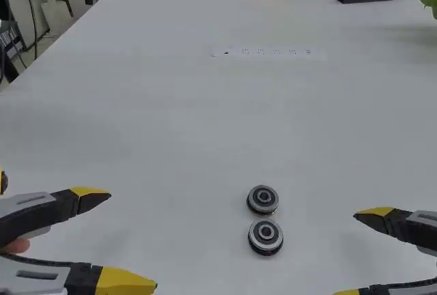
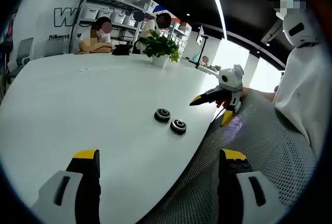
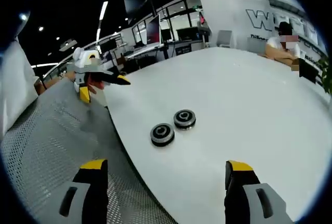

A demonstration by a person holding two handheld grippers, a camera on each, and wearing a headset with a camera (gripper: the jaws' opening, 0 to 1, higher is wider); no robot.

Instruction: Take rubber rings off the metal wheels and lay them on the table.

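Metal wheels (image 1: 263, 199), between left tongs (image 1: 132, 240), right tongs (image 1: 345, 255)

A: left cam status?
B: left gripper (image 2: 160, 157) jaws wide apart, nothing between. On white table (image 2: 78, 99) near the edge: far wheel (image 2: 162, 115), near wheel (image 2: 178, 126), just beside each other.
A: other gripper?
B: right gripper (image 2: 209, 111) beyond the wheels, jaws spread.

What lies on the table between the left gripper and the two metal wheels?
Nothing: in the head view, bare table separates the left gripper from the wheels.
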